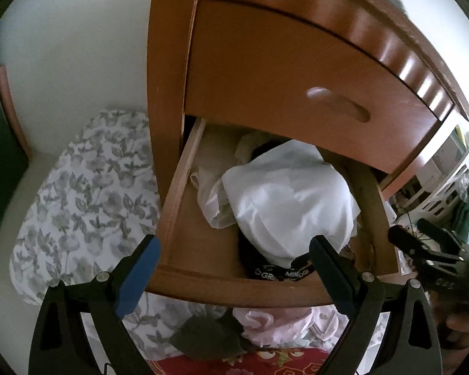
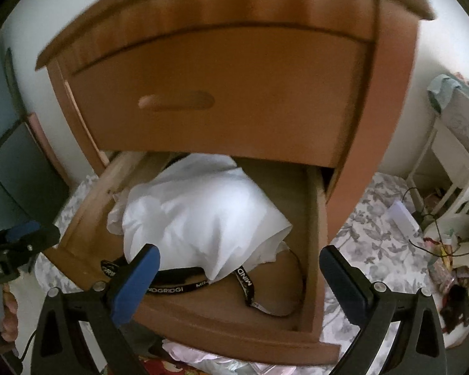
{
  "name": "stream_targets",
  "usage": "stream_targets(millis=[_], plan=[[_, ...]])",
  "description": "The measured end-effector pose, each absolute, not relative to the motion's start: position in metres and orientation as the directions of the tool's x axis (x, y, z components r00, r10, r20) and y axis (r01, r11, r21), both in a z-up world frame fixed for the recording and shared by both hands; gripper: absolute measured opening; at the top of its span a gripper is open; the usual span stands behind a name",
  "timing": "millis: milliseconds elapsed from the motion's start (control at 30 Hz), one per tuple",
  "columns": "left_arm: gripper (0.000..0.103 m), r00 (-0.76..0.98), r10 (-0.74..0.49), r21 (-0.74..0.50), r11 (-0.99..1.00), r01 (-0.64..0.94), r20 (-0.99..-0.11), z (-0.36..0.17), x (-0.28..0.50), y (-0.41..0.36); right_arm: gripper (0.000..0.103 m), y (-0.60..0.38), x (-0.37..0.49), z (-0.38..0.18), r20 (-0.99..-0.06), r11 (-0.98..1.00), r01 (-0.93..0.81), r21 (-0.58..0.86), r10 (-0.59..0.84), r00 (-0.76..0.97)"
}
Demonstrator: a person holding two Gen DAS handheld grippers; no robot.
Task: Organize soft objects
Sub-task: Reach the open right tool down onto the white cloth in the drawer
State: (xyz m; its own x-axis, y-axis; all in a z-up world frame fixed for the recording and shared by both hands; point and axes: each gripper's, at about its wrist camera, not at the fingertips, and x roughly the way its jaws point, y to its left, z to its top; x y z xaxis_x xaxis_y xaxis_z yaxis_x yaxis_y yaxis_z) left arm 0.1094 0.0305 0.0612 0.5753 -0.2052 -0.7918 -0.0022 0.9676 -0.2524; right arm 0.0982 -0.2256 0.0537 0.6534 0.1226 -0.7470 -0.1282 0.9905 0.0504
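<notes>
In the open lower drawer point(image 2: 203, 325) a white cloth point(image 2: 203, 215) lies over a black strap point(image 2: 184, 284) lettered "MINDGRIDGI", while the left gripper point(image 1: 234, 265) and right gripper point(image 2: 239, 276) hover near, both spread wide and empty.

The open lower drawer point(image 2: 312, 218) holds a white cloth point(image 2: 203, 218) toward its left side, over a black lanyard point(image 2: 184, 284).

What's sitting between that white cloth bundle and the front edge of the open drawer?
A black lanyard with white lettering lies between the white cloth bundle and the drawer front, partly tucked under the cloth. The right wrist view shows it best.
</notes>
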Motion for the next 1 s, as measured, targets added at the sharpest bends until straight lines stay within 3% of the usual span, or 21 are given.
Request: stream_targets(millis=[367, 1000], plan=[[0.096, 0.457, -0.190, -0.229, 0.973, -0.031, -0.869, 0.044, 0.148, 0.045, 0.103, -0.213, 0.137, 0.020, -0.859, 0.988, -0.117, 0.099, 0.144, 0.491], [0.095, 0.397, -0.259, -0.286, 0.958, -0.010, -0.880, 0.037, 0.170, 0.039, 0.098, -0.210, 0.198, -0.010, -0.924, 0.982, -0.131, 0.133, 0.171, 0.341]])
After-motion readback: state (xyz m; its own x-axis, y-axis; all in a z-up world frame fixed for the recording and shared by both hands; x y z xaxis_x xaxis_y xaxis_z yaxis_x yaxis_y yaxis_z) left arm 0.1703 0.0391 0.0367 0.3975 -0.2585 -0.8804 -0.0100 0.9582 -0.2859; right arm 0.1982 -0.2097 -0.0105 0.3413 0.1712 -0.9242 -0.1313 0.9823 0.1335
